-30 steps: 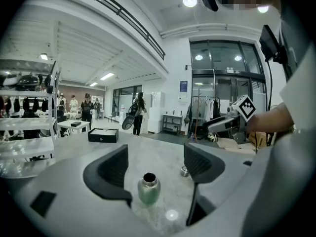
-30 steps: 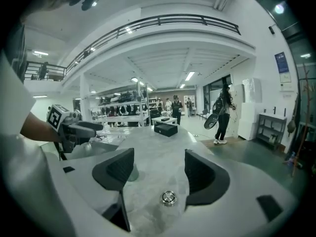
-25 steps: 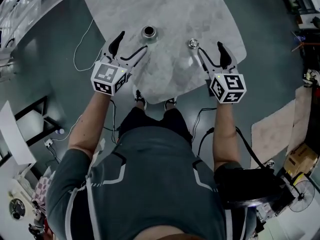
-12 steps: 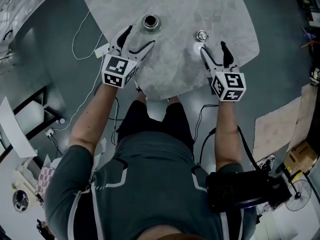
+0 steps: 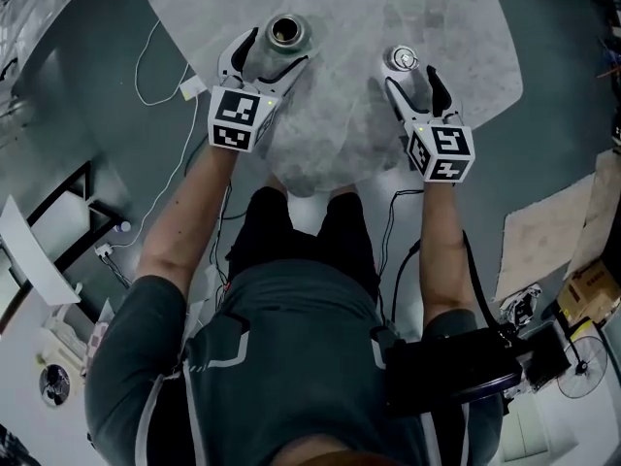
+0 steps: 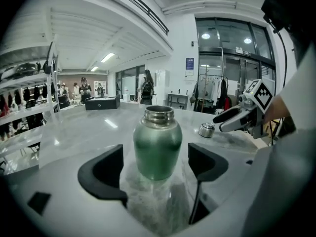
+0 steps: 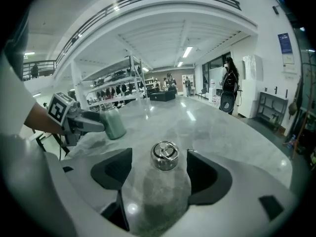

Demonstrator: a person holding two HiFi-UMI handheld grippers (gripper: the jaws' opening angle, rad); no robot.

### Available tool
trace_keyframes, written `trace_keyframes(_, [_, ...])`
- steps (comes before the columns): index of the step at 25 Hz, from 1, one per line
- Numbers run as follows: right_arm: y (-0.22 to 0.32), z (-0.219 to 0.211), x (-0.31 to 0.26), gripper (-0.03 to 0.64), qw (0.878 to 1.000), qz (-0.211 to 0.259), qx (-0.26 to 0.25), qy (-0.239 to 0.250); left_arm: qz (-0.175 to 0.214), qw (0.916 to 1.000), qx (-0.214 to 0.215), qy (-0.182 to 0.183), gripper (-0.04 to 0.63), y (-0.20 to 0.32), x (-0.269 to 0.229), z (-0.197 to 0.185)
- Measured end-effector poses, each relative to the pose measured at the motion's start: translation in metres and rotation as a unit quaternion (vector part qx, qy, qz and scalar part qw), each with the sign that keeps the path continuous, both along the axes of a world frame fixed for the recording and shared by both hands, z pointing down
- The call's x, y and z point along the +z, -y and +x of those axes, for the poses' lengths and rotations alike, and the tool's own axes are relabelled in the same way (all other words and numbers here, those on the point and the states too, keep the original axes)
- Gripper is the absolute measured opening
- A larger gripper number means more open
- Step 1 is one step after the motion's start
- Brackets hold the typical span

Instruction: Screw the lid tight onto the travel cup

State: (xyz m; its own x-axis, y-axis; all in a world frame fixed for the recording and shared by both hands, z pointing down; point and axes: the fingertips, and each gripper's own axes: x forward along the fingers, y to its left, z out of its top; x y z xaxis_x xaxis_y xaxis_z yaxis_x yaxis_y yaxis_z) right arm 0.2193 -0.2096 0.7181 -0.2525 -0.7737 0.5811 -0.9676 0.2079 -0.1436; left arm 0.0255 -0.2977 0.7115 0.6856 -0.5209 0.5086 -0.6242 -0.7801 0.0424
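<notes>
A green metal travel cup (image 5: 287,31) stands upright with an open mouth on the grey marble table (image 5: 340,129). My left gripper (image 5: 274,54) is open, one jaw on each side of the cup's body (image 6: 157,143), with small gaps showing. The round silver lid (image 5: 401,59), with a ring handle, lies on the table to the right. My right gripper (image 5: 410,78) is open, its tips flanking the lid (image 7: 165,155) without touching it. In the left gripper view the lid (image 6: 206,130) sits just ahead of the right gripper (image 6: 236,119). The right gripper view shows the cup (image 7: 114,123) at left.
The table's rounded near edge (image 5: 325,181) is just in front of the person's feet. A white cable (image 5: 153,64) trails on the floor at left. Cardboard sheets (image 5: 543,246) and a box (image 5: 590,294) lie on the floor at right. Shelves and distant people fill the room behind.
Both grippers moved forward over the table. The left one came to straddle the cup. The right one's tips reached the lid's sides.
</notes>
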Motion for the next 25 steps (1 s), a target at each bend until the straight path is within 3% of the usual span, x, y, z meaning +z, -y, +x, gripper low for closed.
trace_keyframes(7, [0.013,0.002,0.028,0.333,1.000,-0.027,0.002,-0.005,-0.012,0.9999,0.008,-0.001,0.407,0.010,0.023,0.014])
trace_keyframes(25, [0.029,0.001,0.035,0.331,0.998,-0.064,-0.001,-0.015,0.003,0.9997,0.020,0.016,0.407,0.026,0.028,0.035])
